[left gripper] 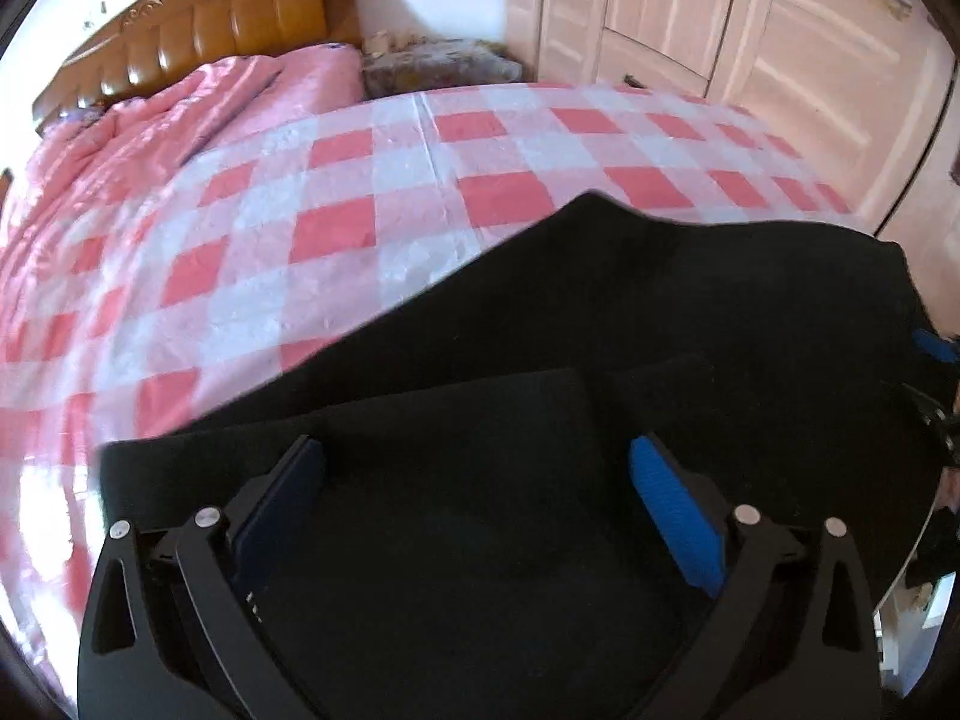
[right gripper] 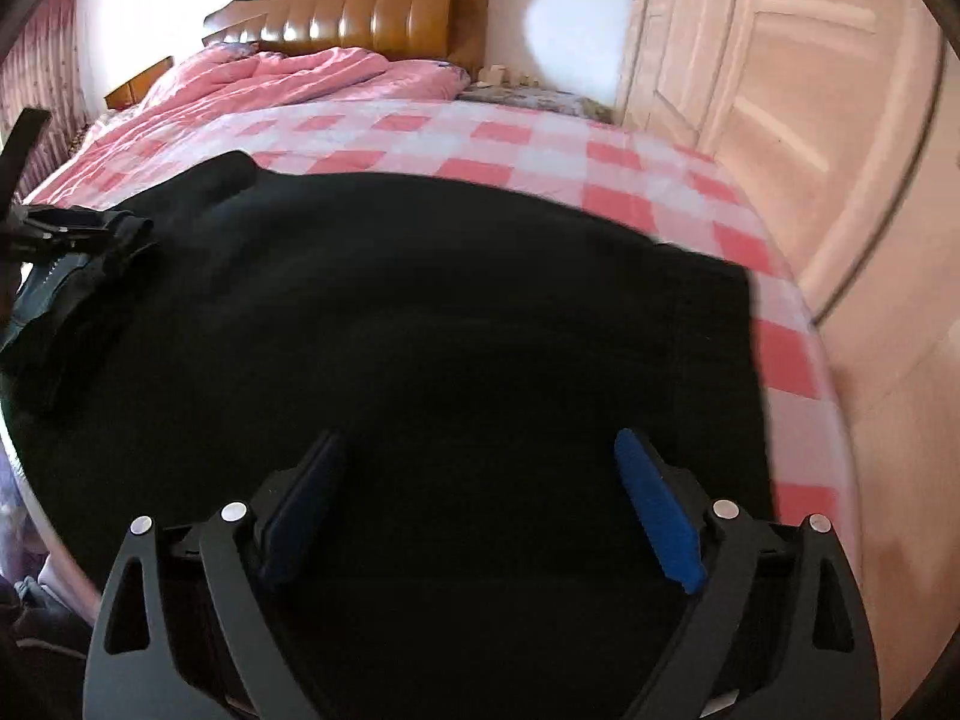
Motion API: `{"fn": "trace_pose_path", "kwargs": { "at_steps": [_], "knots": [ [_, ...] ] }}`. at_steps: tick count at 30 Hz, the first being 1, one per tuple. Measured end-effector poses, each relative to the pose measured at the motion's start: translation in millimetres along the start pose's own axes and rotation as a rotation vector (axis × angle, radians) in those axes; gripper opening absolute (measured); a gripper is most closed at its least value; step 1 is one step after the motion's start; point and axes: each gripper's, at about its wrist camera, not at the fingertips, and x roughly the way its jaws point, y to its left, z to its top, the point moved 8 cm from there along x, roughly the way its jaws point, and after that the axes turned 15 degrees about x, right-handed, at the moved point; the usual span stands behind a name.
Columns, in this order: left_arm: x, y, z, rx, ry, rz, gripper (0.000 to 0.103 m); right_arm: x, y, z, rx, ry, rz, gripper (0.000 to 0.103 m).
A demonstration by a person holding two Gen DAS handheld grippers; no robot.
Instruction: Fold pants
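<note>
Black pants [left gripper: 630, 300] lie spread on a bed with a pink-and-white checked sheet [left gripper: 360, 180]. In the left wrist view my left gripper [left gripper: 477, 450] hangs open just above the black cloth, blue pads [left gripper: 675, 510] wide apart, nothing between them. In the right wrist view the pants [right gripper: 420, 300] fill the middle of the frame, and my right gripper [right gripper: 480, 444] is open above them and empty. The left gripper [right gripper: 54, 228] shows at the far left edge of that view by a bunched part of the pants. The right gripper's blue pad [left gripper: 933, 345] peeks in at the right edge.
A pink quilt [right gripper: 288, 75] is piled at the head of the bed against a wooden headboard [right gripper: 372, 18]. Pale wardrobe doors [right gripper: 780, 60] stand to the right of the bed. A cluttered nightstand [left gripper: 438, 63] sits in the corner. The checked sheet [right gripper: 540, 144] runs to the bed's right edge.
</note>
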Motion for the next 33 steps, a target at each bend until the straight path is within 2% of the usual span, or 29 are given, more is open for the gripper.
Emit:
{"fn": "trace_pose_path", "kwargs": {
  "at_steps": [2, 4, 6, 8, 10, 12, 13, 14, 16, 18, 21, 23, 25, 27, 29, 31, 33],
  "knots": [
    [-21.2, -28.6, 37.1, 0.077, -0.092, -0.044, 0.101, -19.8, 7.9, 1.0, 0.017, -0.056, 0.032, 0.088],
    [-23.0, -64.0, 73.8, 0.155, -0.134, -0.104, 0.101, -23.3, 20.2, -0.1, 0.010, -0.058, 0.063, 0.088],
    [-4.4, -99.3, 103.0, 0.222, -0.124, -0.144, 0.101, -17.8, 24.3, -6.5, -0.004, -0.037, 0.060, 0.088],
    [32.9, -137.2, 123.6, 0.273, -0.066, -0.215, 0.101, -5.8, 16.2, -14.1, -0.001, -0.002, 0.026, 0.088],
    [58.4, -153.7, 129.1, 0.305, -0.031, -0.194, 0.099, -6.5, 9.5, -20.3, -0.017, -0.021, 0.044, 0.088],
    [82.9, -161.2, 127.4, 0.345, -0.001, -0.134, 0.098, -7.8, 2.1, -22.5, 0.006, -0.030, 0.057, 0.088],
    [89.1, -161.7, 125.8, 0.352, -0.007, -0.116, 0.102, -9.2, 0.0, -23.9, 0.016, -0.035, 0.078, 0.088],
    [89.2, -160.5, 125.6, 0.334, -0.043, -0.130, 0.102, -10.7, -0.5, -24.5, 0.019, -0.038, 0.095, 0.088],
    [90.4, -153.7, 126.1, 0.290, -0.041, -0.161, 0.102, -24.1, -1.3, -20.9, 0.057, -0.045, 0.151, 0.088],
    [81.1, -151.7, 130.3, 0.295, -0.040, -0.121, 0.099, -50.8, -10.6, -17.0, 0.149, -0.090, 0.232, 0.088],
    [24.3, -141.9, 143.4, 0.239, -0.176, -0.143, 0.098, -78.8, -42.2, -28.0, 0.327, -0.106, 0.280, 0.088],
    [-18.9, -124.3, 137.7, 0.177, -0.251, -0.155, 0.101, -79.4, -63.0, -50.4, 0.502, -0.056, 0.345, 0.088],
    [-46.1, -105.0, 117.6, 0.156, -0.275, -0.111, 0.101, -68.7, -71.1, -66.5, 0.588, -0.007, 0.371, 0.088],
    [-55.9, -87.0, 92.3, 0.131, -0.258, -0.052, 0.101, -57.6, -75.4, -72.3, 0.632, 0.003, 0.340, 0.088],
    [-56.6, -63.9, 52.7, 0.095, -0.212, -0.007, 0.101, -52.8, -70.9, -64.1, 0.655, -0.008, 0.381, 0.088],
    [-52.1, -42.4, 23.8, 0.047, -0.176, 0.024, 0.101, -43.6, -64.0, -54.9, 0.646, 0.007, 0.383, 0.088],
    [-42.2, -27.0, -3.7, -0.008, -0.141, 0.021, 0.101, -34.4, -61.2, -49.6, 0.644, 0.029, 0.347, 0.089]
  ]
}}
